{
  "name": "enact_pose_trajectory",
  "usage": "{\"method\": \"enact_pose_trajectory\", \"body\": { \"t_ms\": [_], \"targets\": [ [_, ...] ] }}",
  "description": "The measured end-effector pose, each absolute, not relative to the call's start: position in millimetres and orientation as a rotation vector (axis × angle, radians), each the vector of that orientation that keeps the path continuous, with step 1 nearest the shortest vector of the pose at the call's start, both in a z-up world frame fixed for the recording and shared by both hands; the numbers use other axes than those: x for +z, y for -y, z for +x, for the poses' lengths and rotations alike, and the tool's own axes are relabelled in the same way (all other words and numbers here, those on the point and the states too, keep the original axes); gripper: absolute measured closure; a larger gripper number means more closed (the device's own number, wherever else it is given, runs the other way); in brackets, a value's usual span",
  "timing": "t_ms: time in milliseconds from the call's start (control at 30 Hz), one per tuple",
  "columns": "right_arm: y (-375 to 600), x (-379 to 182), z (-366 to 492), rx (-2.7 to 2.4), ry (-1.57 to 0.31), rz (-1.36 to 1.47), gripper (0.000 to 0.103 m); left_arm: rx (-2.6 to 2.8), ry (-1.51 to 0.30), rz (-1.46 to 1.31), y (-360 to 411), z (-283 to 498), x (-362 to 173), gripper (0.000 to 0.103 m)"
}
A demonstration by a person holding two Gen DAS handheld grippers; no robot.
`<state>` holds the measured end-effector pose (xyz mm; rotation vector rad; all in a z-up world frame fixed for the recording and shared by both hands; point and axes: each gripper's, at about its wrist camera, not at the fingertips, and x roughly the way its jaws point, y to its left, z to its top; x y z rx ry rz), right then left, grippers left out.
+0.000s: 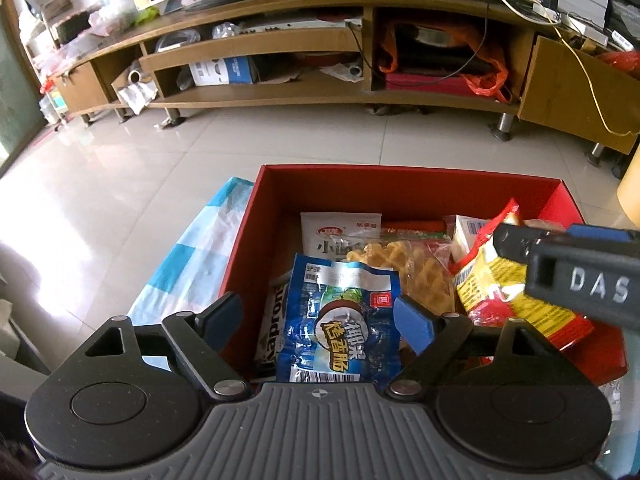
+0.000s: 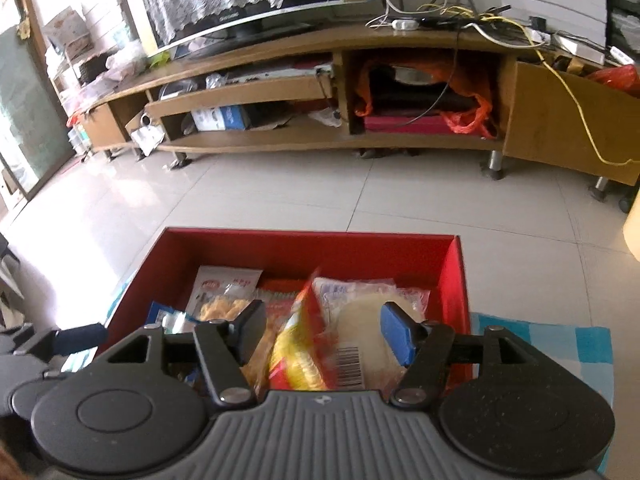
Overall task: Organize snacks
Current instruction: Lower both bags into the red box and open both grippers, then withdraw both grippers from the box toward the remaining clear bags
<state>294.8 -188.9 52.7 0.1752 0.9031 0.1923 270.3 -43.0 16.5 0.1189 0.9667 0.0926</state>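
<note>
A red box [image 1: 400, 184] holds several snack packets. A blue sausage packet [image 1: 340, 320] lies on top, between the spread fingers of my open left gripper [image 1: 320, 316]. A waffle packet [image 1: 404, 268] and a white packet [image 1: 332, 232] lie behind it. A red and yellow packet [image 1: 504, 292] sits at the box's right side, under my right gripper [image 1: 568, 264]. In the right wrist view the box [image 2: 320, 244] is below my open right gripper [image 2: 324, 332]; the red and yellow packet [image 2: 300, 344], blurred, stands loose between its fingers, beside a pale packet [image 2: 360, 320].
The box rests on a blue and white checked cloth [image 1: 200, 256], also in the right wrist view [image 2: 560, 344]. Tiled floor [image 1: 280, 140] stretches to a long wooden TV stand [image 1: 320, 40] with cluttered shelves and cables.
</note>
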Motion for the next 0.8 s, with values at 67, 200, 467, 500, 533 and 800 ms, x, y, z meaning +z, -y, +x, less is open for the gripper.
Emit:
{"method": "enact_pose_trajectory", "body": {
  "t_ms": [67,200,467,500,533,800],
  "targets": [
    [192.7,53.7,295.5,0.187,-0.900,0.189,0.039,0.094,-0.967,0.113,42.3,269.8,17.4,0.013],
    [199.3,56.3,294.2,0.174,-0.899,0.196,0.039,0.091,-0.964,0.112,42.8,268.7,19.1,0.013],
    [213.6,66.1,288.1,0.145,-0.892,0.199,0.038,0.065,-0.943,0.111,49.6,256.8,29.6,0.012],
    [216.2,67.0,286.8,0.139,-0.894,0.197,0.038,0.056,-0.940,0.111,51.3,254.3,31.3,0.012],
    [218.6,67.3,285.5,0.135,-0.896,0.195,0.038,0.049,-0.938,0.114,53.1,251.4,32.3,0.012],
    [258.5,66.3,265.3,0.042,-0.941,0.157,0.038,-0.066,-0.952,0.149,80.2,219.9,32.8,0.011]
  ]
}}
